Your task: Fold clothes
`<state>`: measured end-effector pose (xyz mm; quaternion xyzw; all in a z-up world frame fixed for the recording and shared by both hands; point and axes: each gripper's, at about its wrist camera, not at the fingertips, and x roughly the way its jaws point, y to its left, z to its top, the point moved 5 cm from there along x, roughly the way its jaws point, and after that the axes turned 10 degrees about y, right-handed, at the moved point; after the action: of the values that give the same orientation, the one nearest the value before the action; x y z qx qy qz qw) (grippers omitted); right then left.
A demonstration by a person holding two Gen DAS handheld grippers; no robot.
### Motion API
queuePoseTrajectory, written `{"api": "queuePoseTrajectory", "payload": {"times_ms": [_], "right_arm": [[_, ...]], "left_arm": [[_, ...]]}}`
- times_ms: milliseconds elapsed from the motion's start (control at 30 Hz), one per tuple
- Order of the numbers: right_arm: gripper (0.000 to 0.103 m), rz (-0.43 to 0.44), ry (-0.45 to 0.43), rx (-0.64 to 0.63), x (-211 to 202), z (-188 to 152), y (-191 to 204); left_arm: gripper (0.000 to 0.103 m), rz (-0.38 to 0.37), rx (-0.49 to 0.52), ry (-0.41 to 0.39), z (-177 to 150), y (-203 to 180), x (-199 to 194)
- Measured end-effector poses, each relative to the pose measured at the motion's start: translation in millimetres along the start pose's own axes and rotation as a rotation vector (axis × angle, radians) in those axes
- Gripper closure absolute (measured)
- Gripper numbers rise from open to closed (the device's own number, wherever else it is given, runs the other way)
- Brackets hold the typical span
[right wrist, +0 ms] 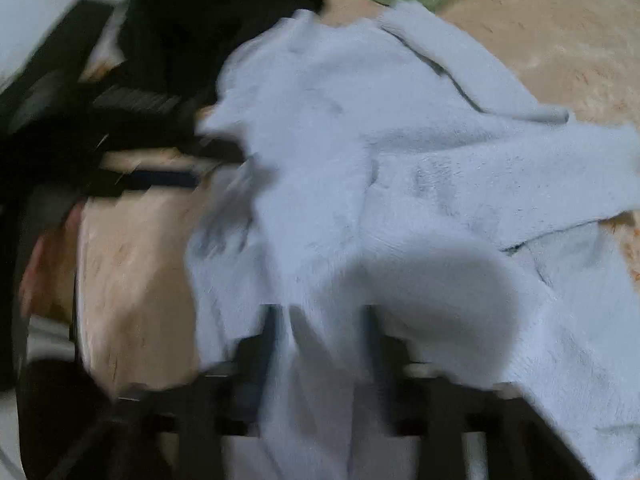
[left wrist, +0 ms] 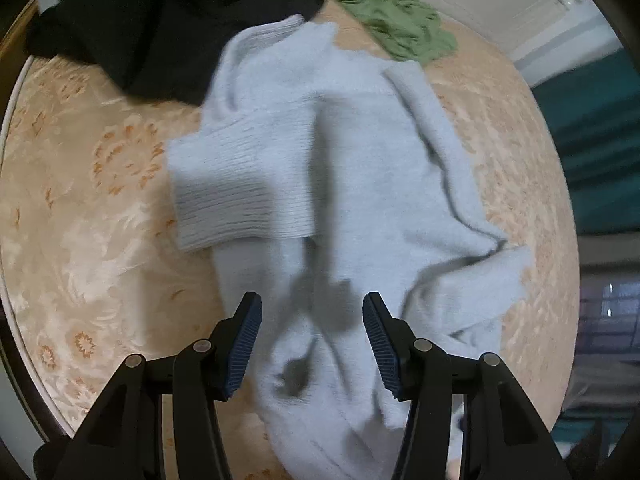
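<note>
1. Sweater (left wrist: 344,168), pale blue and fuzzy, lies rumpled across the round table (left wrist: 80,208) in the left wrist view, a ribbed cuff (left wrist: 240,196) flopped over its body. Your left gripper (left wrist: 312,344) hovers spread wide above the near end, gripping nothing. If you pinch here, you may gather several layers and drag the whole heap. The black garment (left wrist: 160,28) touches the far edge and could snag; the green cloth (left wrist: 400,20) lies apart.

2. Your right wrist view is badly blurred. The right gripper (right wrist: 320,344) has sweater fabric between its fingers, but you cannot tell whether it is clamped. A fast move with a loose grip would drop the cloth.
</note>
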<state>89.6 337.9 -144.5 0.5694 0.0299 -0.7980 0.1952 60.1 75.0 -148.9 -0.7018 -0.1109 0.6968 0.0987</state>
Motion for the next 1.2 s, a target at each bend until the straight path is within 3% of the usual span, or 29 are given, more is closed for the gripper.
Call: {"api": "queuePoseTrajectory", "payload": {"times_ms": [33, 100, 167, 300, 333, 467, 567, 667, 700, 733, 767, 800, 833, 900, 967, 1033, 1100, 1200], "right_arm": [[0.038, -0.026, -0.014, -0.015, -8, -6, -7], [0.032, -0.077, -0.041, -0.045, -25, -19, -20], [0.022, -0.128, -0.068, -0.074, -41, -31, -34], [0.021, -0.218, -0.071, -0.121, -53, -53, -64], [0.022, -0.236, -0.052, -0.127, -48, -57, -72], [0.025, -0.307, 0.027, -0.152, -27, -72, -108], [0.026, -0.282, 0.018, -0.134, -21, -70, -115], [0.032, -0.263, 0.004, -0.093, -23, -68, -120], [0.035, -0.257, 0.001, -0.078, -24, -68, -122], [0.042, -0.252, -0.003, -0.063, -26, -67, -123], [0.055, -0.246, -0.007, -0.049, -27, -67, -125], [0.065, -0.241, -0.01, -0.034, -28, -66, -126], [0.093, -0.235, -0.014, -0.019, -29, -65, -127], [0.094, -0.224, -0.021, 0.01, -31, -64, -130], [0.094, -0.213, -0.029, 0.039, -33, -63, -133], [0.094, -0.202, -0.036, 0.069, -35, -62, -136], [0.094, -0.197, -0.042, 0.087, -42, -65, -139], [0.094, -0.209, -0.046, 0.071, -71, -83, -141]], "left_arm": [[0.049, 0.006, 0.034, -0.003, 0, -11, -2], [0.049, 0.017, 0.102, -0.009, -1, -33, -7], [0.049, 0.079, 0.238, -0.029, -5, -70, -7], [0.048, 0.277, 0.582, -0.053, -19, -153, 20], [0.048, 0.297, 0.614, -0.047, -15, -162, 27], [0.048, 0.382, 0.595, -0.021, -2, -183, 62], [0.048, 0.421, 0.541, -0.038, 14, -188, 79], [0.047, 0.475, 0.593, 0.036, 13, -188, 104], [0.047, 0.487, 0.635, 0.028, 8, -189, 108], [0.055, 0.499, 0.678, 0.018, 3, -189, 112], [0.07, 0.479, 0.7, 0.005, -4, -188, 112], [0.095, 0.457, 0.72, -0.009, -10, -187, 111], [0.095, 0.422, 0.704, -0.013, -13, -184, 109], [0.096, 0.307, 0.616, -0.024, -11, -172, 96], [0.096, 0.16, 0.468, -0.054, 1, -154, 67], [0.096, 0.059, 0.353, -0.107, 12, -136, 32], [0.096, 0.049, 0.29, -0.189, 17, -115, -8], [0.096, -0.014, 0.264, -0.243, 1, -89, -52]]}}
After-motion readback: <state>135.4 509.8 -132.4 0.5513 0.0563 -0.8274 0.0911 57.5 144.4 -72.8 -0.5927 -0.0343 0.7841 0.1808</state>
